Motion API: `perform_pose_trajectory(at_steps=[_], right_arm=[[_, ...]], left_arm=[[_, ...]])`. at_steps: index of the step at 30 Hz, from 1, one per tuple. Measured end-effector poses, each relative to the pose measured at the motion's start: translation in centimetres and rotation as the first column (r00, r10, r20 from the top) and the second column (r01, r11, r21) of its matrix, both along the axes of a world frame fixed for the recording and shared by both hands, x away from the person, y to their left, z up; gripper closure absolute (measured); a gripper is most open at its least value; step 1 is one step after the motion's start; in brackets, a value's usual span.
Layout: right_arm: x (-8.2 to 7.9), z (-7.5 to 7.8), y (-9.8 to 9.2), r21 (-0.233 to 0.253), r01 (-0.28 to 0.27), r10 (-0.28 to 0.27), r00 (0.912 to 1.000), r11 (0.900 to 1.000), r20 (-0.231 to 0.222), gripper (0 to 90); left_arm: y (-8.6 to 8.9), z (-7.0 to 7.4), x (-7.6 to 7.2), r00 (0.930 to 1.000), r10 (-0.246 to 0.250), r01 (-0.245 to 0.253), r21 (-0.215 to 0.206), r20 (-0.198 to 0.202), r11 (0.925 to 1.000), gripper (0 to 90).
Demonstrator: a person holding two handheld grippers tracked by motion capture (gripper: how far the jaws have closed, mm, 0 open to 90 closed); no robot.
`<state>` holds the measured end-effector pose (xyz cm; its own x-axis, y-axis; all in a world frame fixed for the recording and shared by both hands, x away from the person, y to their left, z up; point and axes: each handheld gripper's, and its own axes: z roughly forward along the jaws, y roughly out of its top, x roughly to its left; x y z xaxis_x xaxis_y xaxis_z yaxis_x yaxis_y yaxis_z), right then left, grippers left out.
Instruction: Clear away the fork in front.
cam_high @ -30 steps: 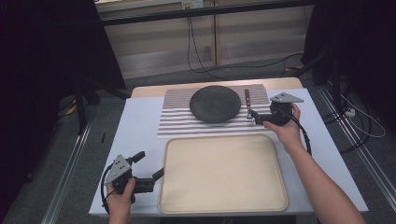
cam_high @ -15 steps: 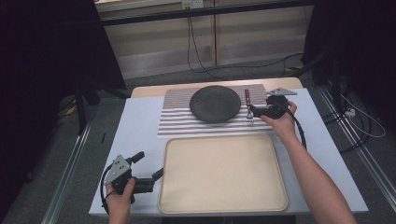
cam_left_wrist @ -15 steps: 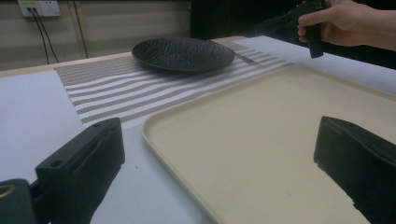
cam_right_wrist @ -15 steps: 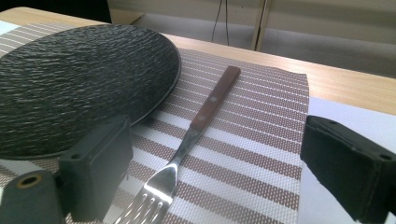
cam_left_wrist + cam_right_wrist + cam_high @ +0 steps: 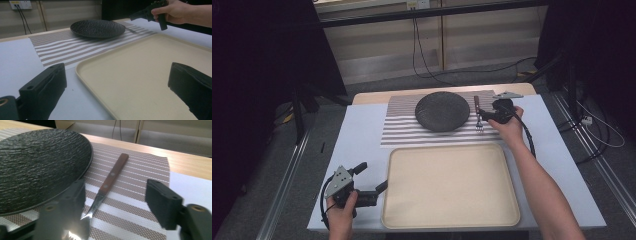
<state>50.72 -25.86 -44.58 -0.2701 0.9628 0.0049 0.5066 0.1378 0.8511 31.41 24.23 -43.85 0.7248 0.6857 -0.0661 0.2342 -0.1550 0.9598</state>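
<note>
High view: my left claw (image 5: 373, 177) rests at the near left of the counter (image 5: 362, 135), its jaws apart and empty, just beside the left rim of the cream tray (image 5: 452, 220); in the left gripper view the tray's near-left corner (image 5: 82, 68) lies between those jaws. My right claw (image 5: 480, 116) is at the far right, over the striped placemat (image 5: 402, 127), jaws apart and gripping nothing. The fork (image 5: 478, 112) lies flat on the placemat just right of the black plate (image 5: 442, 111), wooden handle pointing far, tines near. Right gripper view: the fork (image 5: 110, 180) lies between my spread jaws, its tines reaching beside the left jaw; whether a jaw touches it I cannot tell. The plate (image 5: 37, 165) fills the left side.
</note>
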Motion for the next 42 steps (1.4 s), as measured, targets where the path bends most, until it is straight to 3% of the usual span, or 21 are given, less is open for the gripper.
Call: perform_pose_trajectory(at_steps=[5, 20, 22, 25, 29, 36, 38, 42], right_arm=[[0.8, -0.2, 0.7, -0.019, -0.023, 0.023, 0.9995, 1.0, -0.022, 51.1], [3.8, -2.2, 1.7, -0.031, 0.019, -0.022, 0.9941, 0.999, -0.106, 61.0], [4.2, -2.3, 2.0, -0.057, 0.016, -0.023, 0.9908, 0.998, -0.134, 60.7], [4.4, -2.3, 2.2, -0.057, 0.013, -0.021, 0.9901, 0.998, -0.139, 68.8], [4.3, -2.2, 2.3, -0.049, 0.013, -0.021, 0.9878, 0.999, -0.154, 78.5], [3.6, -1.6, 1.2, -0.061, -0.029, 0.016, 0.9788, 0.998, -0.204, 78.7], [3.0, -1.3, 0.6, -0.036, -0.027, 0.02, 0.9816, 0.999, -0.19, 78.7], [1.5, -1.2, -0.5, -0.032, -0.044, 0.037, 0.9782, 0.999, -0.204, 78.7]], left_arm=[[-0.1, -0.1, 0.0, 1.0, 0.0, 0.0, 0.0, -0.004, 1.0, 2.2], [-0.1, 0.0, 0.0, 1.0, 0.003, -0.003, 0.011, 0.005, 0.9999, 2.2], [-0.2, -0.1, 0.1, 1.0, 0.003, -0.003, 0.007, 0.003, 1.0, 2.2], [-0.1, -0.1, 0.1, 1.0, 0.004, -0.004, 0.007, 0.001, 1.0, 2.2], [0.0, -0.1, 0.1, 1.0, 0.002, -0.002, 0.011, -0.001, 0.9999, 2.2], [-0.1, -0.2, 0.2, 1.0, -0.003, 0.003, 0.016, -0.002, 0.9999, 2.2], [-0.2, -0.2, 0.2, 1.0, -0.003, 0.003, 0.017, -0.003, 0.9998, 2.3], [-0.1, -0.1, 0.2, 1.0, -0.001, 0.001, 0.014, 0.0, 0.9999, 2.3]])
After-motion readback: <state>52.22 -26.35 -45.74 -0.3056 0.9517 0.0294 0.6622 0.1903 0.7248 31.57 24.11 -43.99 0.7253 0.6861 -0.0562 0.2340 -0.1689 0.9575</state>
